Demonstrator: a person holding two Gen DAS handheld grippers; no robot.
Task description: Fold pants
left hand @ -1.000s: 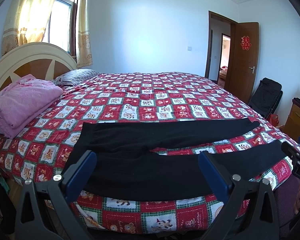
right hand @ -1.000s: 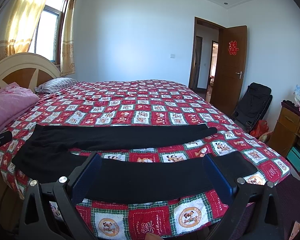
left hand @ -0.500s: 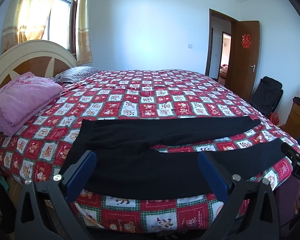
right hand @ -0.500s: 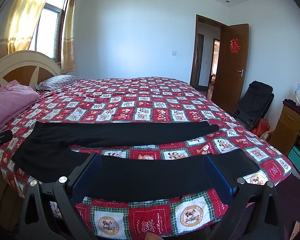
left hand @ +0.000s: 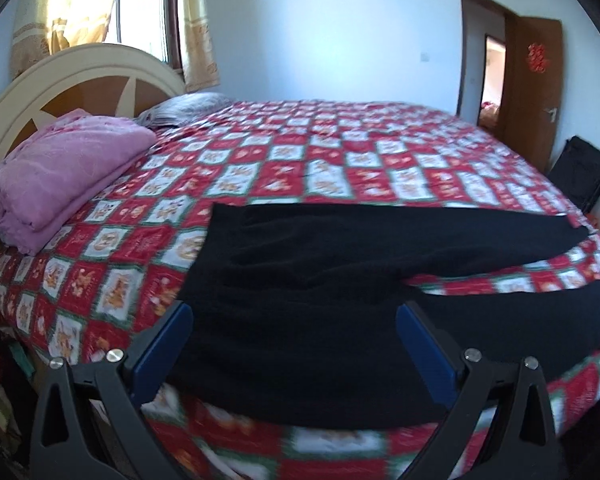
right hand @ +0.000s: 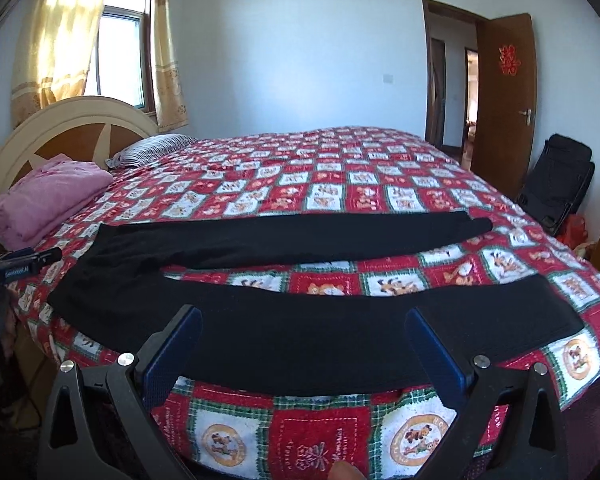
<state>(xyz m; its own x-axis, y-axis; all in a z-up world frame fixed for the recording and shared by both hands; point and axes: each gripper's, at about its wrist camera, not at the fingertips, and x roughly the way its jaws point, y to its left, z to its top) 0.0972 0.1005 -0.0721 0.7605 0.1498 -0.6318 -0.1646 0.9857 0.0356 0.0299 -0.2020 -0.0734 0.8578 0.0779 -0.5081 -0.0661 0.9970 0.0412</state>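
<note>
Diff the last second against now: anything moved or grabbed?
The left gripper has moved in toward the waist end of the black fabric pants, which now fills more of its view. The right gripper barely shifted over the near leg. Nothing was grasped: both sets of jaws stay open. The pants lie spread as before on the red patchwork quilt; the folded pink blanket is unmoved.

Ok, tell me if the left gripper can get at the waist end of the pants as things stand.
Probably yes: the left gripper is open, and the waist end of the black pants lies flat right ahead between its fingers, with nothing lying on it.
</note>
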